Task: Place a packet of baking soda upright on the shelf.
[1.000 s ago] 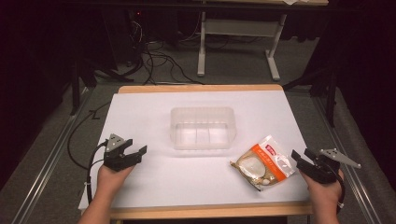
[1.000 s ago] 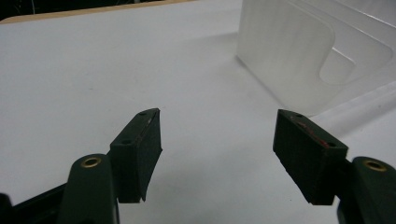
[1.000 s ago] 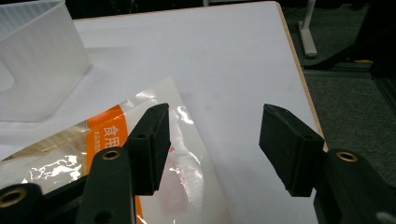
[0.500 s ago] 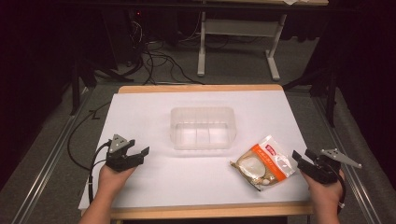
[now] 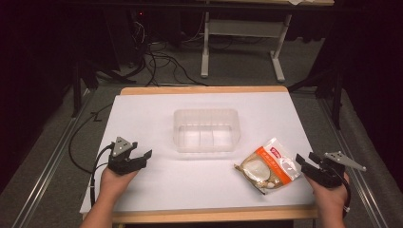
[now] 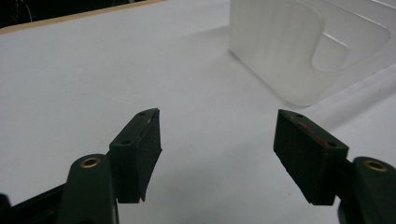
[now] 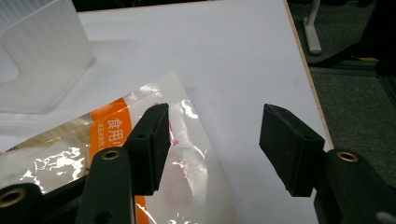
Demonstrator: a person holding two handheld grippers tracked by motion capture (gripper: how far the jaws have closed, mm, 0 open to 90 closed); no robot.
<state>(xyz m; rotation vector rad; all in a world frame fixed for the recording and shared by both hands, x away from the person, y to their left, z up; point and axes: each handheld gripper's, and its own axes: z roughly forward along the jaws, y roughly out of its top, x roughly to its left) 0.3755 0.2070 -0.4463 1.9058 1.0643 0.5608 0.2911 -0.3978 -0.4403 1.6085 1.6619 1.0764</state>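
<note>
R gripper [image 5: 304, 164] sat beside snack bag [image 5: 267, 166], jaws wide, empty; L gripper [image 5: 142, 156] open, idle. Pre-grasp; next probably pinch bag edge, carry to clear tub [image 5: 206, 130].

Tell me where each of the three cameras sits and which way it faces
High view: above the person's side, facing forward and down on the table; both hands and grippers show.
Left gripper view: rides the left gripper, facing the clear container.
Right gripper view: rides the right gripper, over the snack bag.
All three share the container.
</note>
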